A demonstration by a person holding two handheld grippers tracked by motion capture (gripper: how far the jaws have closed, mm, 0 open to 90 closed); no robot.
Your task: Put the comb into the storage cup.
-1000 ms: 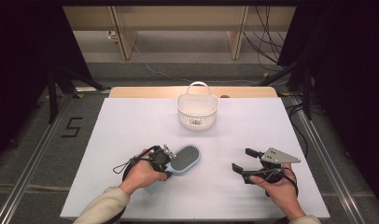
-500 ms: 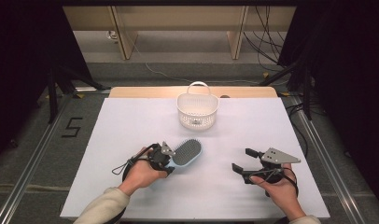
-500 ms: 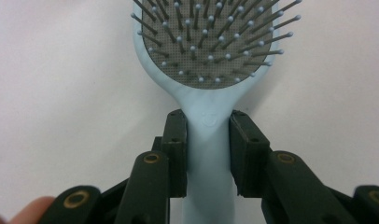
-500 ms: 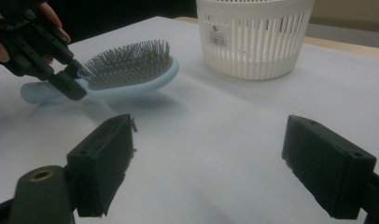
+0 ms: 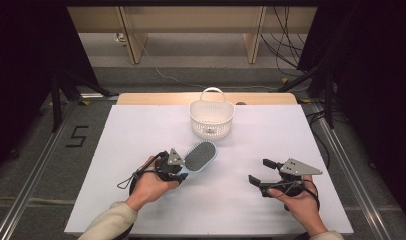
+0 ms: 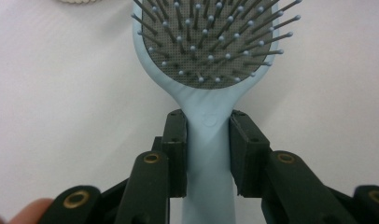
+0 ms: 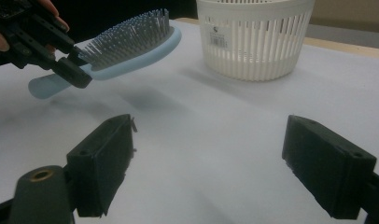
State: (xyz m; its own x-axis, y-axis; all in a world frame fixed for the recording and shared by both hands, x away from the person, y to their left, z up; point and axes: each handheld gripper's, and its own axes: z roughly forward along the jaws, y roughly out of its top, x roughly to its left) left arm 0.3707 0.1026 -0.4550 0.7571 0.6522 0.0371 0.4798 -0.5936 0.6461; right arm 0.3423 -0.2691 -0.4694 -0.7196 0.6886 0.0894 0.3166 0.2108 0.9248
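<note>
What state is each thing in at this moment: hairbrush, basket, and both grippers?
Hairbrush: lifted off the table, bristles up, held by its handle.
Left gripper: shut on the hairbrush handle.
Right gripper: open, nothing between its jaws.
Basket: upright on the table, handle up; contents hard to tell.

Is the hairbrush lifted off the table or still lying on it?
Lifted. The left gripper clamps the hairbrush by its handle, and its shadow lies apart beneath it on the white table.
</note>
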